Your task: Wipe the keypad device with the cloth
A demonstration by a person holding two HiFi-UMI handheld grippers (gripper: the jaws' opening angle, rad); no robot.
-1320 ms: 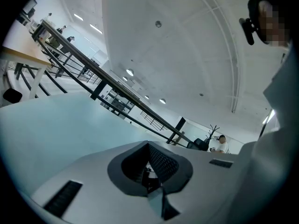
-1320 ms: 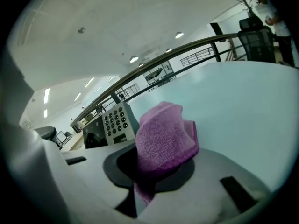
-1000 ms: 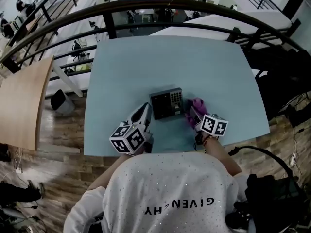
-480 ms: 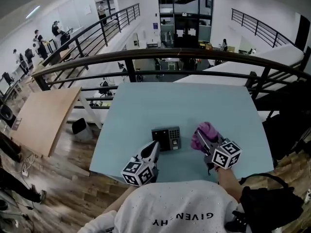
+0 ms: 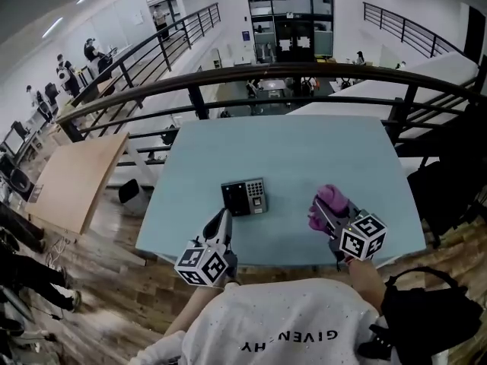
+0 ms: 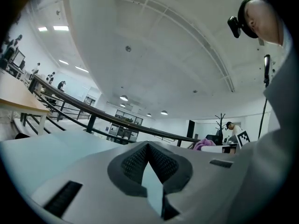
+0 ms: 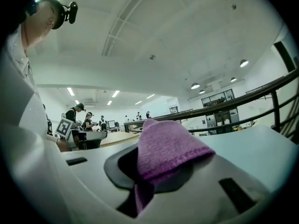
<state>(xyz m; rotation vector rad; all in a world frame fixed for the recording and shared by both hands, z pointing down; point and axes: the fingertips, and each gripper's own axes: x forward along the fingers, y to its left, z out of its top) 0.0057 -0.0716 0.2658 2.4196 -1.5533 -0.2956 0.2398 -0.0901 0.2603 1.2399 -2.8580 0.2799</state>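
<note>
Your right gripper [image 5: 326,213] is clamped on the cloth [image 5: 332,201]. It's a fuzzy purple towel-type thing with a stitched hem, bunched up and spilling over the dark pads. It sits off to the right of the keypad device [image 5: 245,197], well apart from it and not touching it, close to the table's near edge.

The keypad device is a flat dark rectangular box with a plain dark panel on its left half and a grid of pale keys on its right. It lies left of centre in the near part of the table [image 5: 304,147].

Your left gripper [image 5: 222,217] has its ribbed dark pads pressed together at the tips with nothing between them. It's at the near edge, just short of the device.

The tabletop is smooth matte pale blue. The whole far half is bare, and so is the strip between device and cloth, so there's plenty of room. A dark metal railing [image 5: 251,78] runs just past the far edge.
</note>
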